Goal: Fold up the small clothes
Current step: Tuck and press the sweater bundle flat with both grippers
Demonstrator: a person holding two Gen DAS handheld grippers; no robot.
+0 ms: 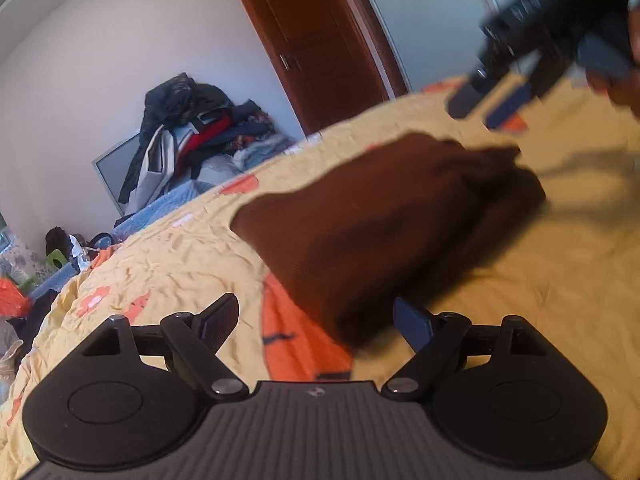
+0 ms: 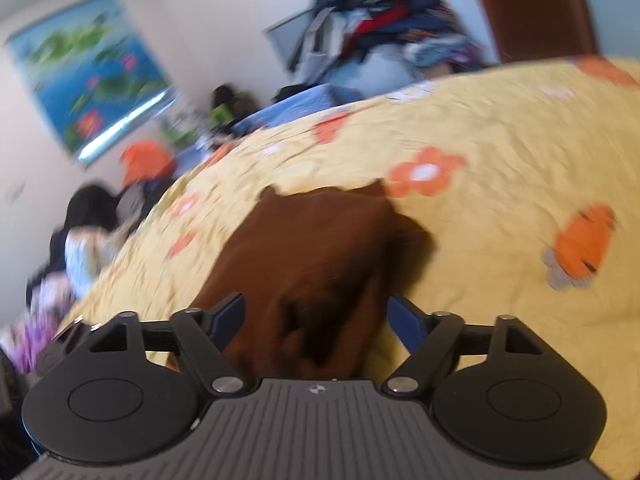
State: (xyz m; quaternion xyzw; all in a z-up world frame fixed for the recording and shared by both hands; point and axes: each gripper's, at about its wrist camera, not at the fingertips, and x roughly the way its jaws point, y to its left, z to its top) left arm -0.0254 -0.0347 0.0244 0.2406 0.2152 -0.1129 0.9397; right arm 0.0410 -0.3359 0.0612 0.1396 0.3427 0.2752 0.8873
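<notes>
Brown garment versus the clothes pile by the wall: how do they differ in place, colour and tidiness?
The brown garment lies alone on the yellow flowered bedspread; the clothes pile sits beyond the bed against the white wall. The garment is one plain brown colour; the pile mixes dark, red, grey and blue pieces. The garment is laid fairly flat, bunched at one end; the pile is heaped high and jumbled. Both are fabric, and neither tool grips either.

The left gripper [image 1: 316, 322] points gently downward, its jaws spread wide with nothing pinched between them; the right gripper [image 2: 316, 320], held in a hand [image 1: 624, 68], also tilts down, jaws parted and gripping nothing.
</notes>
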